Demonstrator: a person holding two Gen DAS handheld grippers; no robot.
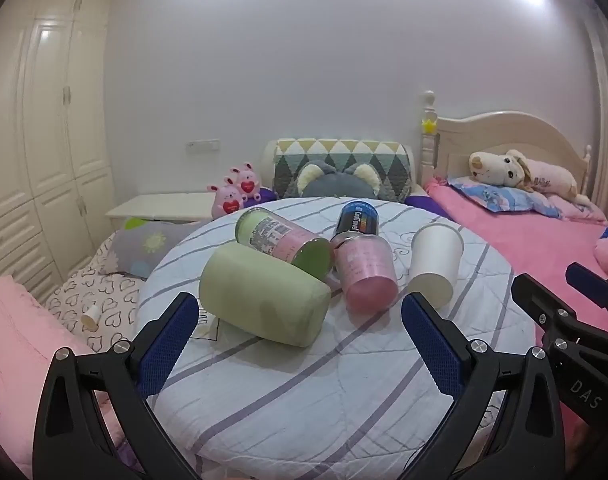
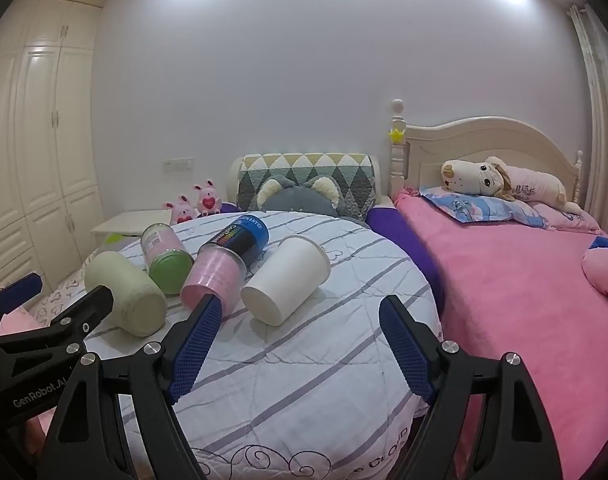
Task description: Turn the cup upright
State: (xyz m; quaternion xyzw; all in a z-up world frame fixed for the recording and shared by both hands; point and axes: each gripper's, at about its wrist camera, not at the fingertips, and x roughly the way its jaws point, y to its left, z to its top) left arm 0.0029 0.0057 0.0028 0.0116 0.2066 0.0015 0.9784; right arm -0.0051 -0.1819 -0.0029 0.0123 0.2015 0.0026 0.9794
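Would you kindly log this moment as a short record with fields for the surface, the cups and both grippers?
surface: round table under a striped white cloth
cups: five, all lying on their sides
white cup: base toward the cameras
pink cup: touches the blue cup
green cups: pale green cup nearest, printed green cup behind it
left gripper: open, empty
right gripper: open, empty, nearest the white cup

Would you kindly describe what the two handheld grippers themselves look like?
Both the left gripper and right gripper have angular black plastic frames with silver screws and two fingers faced with blue textured pads. White lettering shows: "DAS" on one body, "GenRobot.AI" on the other. No cables or sleeves visible.
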